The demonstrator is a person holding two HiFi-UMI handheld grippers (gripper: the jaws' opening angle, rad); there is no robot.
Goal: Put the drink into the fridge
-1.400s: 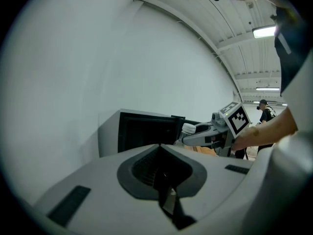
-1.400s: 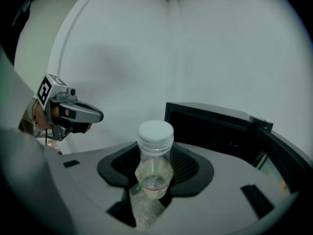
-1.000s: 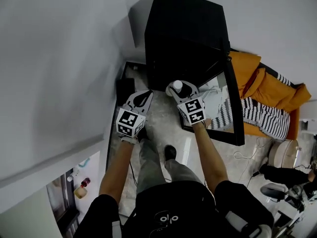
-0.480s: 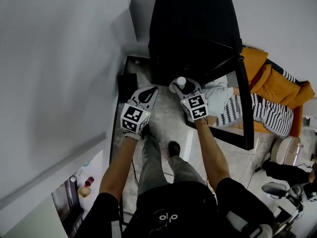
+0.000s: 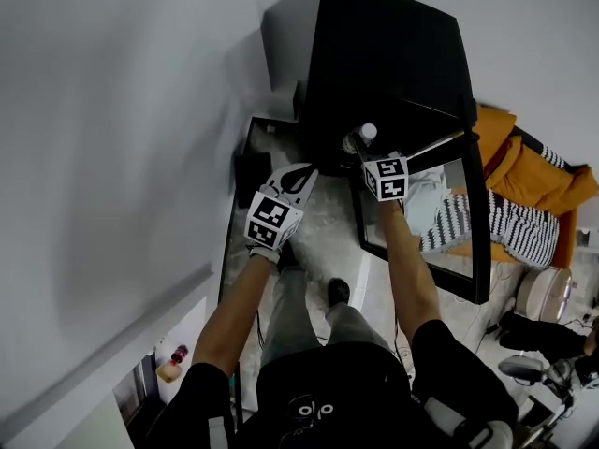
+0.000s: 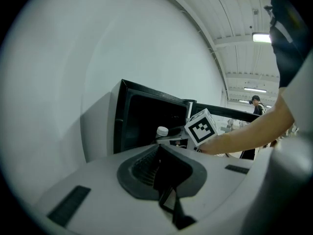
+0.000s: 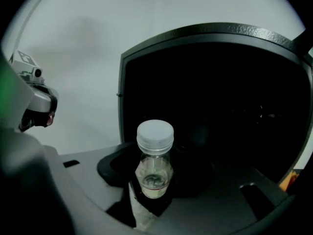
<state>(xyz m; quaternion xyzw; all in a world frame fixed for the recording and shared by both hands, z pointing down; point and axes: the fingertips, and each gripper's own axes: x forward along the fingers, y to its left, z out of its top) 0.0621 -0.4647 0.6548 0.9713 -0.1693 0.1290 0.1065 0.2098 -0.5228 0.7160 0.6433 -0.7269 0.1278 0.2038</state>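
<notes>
White wall (image 5: 112, 110), pale floor (image 5: 328, 227); black fridge (image 5: 384, 54) open, right tool (image 5: 360, 148) grips drink (image 7: 154, 165).

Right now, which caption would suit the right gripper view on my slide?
Right gripper, jaws shut on a white-capped bottle, facing the dark open fridge.

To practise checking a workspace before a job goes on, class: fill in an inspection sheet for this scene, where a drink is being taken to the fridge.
Surface: pale glossy floor.
Job's things: black fridge, its glass door swung open to the right; clear bottle with a white cap, upright, at the fridge's dark opening.
Clutter: orange cloth and striped cloth beyond the door; dark box left of the fridge.
Grippers: right claw shut on the bottle; left claw shut, empty, short of the fridge.
Cables: nothing seen for certain.
Surroundings: plain white wall on the left.
</notes>
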